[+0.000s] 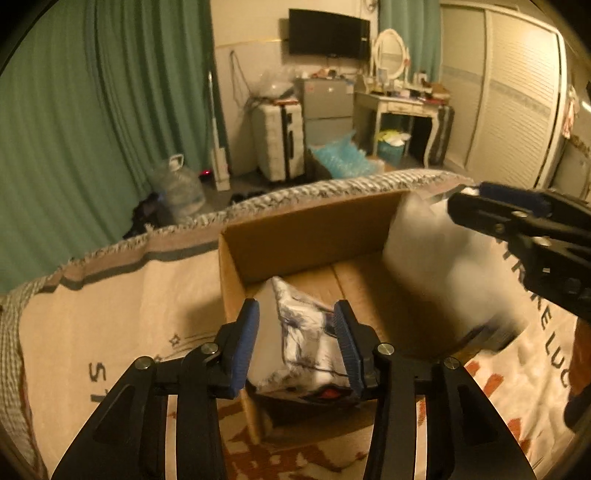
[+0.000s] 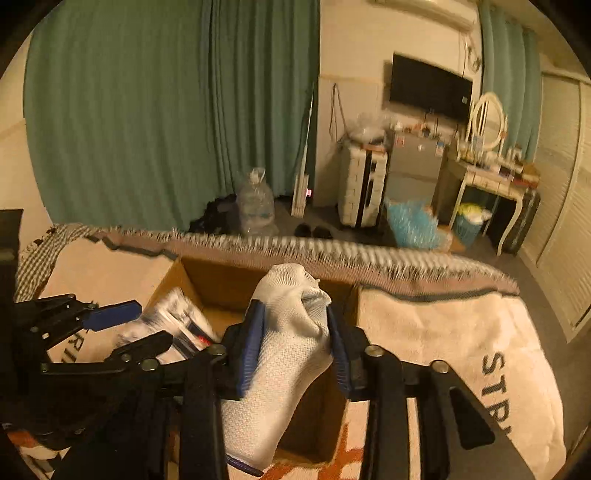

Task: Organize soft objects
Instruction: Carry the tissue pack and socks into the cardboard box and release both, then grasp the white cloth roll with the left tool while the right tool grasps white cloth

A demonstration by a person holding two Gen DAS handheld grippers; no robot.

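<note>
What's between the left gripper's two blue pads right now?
A white soft item with dark print sits between them inside the brown cardboard box, seen in the left wrist view.

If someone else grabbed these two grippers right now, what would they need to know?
Right gripper: shut on a white sock, held over the cardboard box.
Left gripper: open, just above a white printed soft bundle already lying in the box; not gripping it.
The box sits on the blanket-covered bed.
Done: one item boxed.
Left: probably drop the sock in. No other loose items are visible.

green curtain (image 2: 166, 110), wall television (image 1: 328, 33), suitcase (image 1: 280, 140)
</note>
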